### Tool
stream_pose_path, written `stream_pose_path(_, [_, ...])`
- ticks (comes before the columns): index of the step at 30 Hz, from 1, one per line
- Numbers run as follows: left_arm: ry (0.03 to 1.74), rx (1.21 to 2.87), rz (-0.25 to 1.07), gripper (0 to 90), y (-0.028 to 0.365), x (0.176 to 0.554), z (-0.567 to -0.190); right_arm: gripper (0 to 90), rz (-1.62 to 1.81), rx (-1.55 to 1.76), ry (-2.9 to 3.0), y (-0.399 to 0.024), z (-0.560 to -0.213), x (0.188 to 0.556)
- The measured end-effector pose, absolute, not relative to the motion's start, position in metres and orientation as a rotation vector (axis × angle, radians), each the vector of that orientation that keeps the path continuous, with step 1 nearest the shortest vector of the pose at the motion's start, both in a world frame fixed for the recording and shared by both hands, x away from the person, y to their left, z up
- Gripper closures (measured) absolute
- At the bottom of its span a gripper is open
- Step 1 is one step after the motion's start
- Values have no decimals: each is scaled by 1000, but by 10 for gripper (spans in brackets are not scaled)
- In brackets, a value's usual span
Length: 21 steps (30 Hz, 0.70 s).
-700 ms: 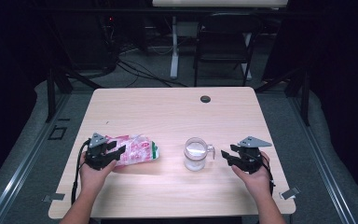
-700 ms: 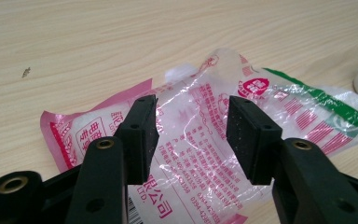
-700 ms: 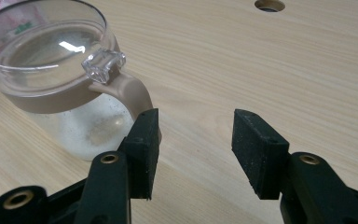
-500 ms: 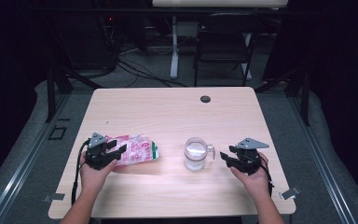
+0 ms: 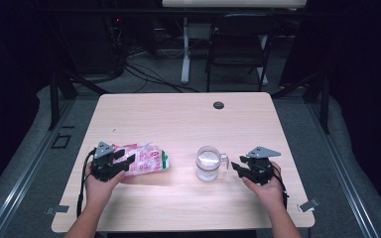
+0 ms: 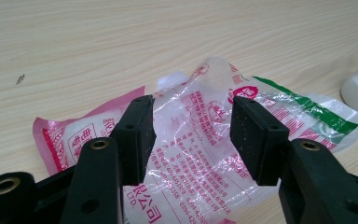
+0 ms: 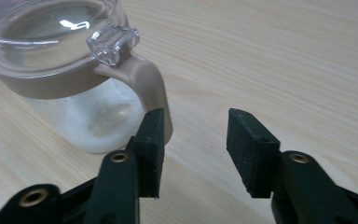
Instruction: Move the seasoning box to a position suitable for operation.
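Note:
A crumpled clear plastic bag (image 5: 146, 159) with pink and green print lies on the wooden table (image 5: 178, 124) at the front left. My left gripper (image 5: 128, 161) sits at its left end. In the left gripper view the gripper (image 6: 191, 126) is open, its jaws standing either side of the bag (image 6: 205, 140) without pressing it. A glass jar (image 5: 207, 163) with a clear lid and a beige handle stands right of centre. My right gripper (image 5: 235, 167) is open beside it. In the right gripper view the gripper (image 7: 196, 140) has its left jaw close to the jar's handle (image 7: 151, 88), with nothing between the pads.
A small black grommet (image 5: 219, 105) sits near the table's far edge. Behind the table stand a dark chair (image 5: 238, 44) and loose cables on the floor. Bare wood stretches across the far half of the table.
The right gripper has edged a little left toward the jar's handle. The left gripper and the bag have stayed where they were.

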State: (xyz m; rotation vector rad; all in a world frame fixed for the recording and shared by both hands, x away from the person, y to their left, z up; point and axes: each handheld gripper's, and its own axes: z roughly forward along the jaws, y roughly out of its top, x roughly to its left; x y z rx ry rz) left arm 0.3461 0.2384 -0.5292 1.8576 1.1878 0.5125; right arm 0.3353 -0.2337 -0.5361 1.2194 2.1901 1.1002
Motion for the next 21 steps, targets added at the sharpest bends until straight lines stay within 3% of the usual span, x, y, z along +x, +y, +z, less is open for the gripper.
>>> stream_pose_path(5, [1185, 1856, 519, 492, 240, 344, -529, 655, 1150, 1205, 2241, -231, -536, 334])
stream_pose_path(21, [1206, 1864, 549, 473, 245, 335, -527, 673, 1095, 1200, 2278, -213, -547, 347])
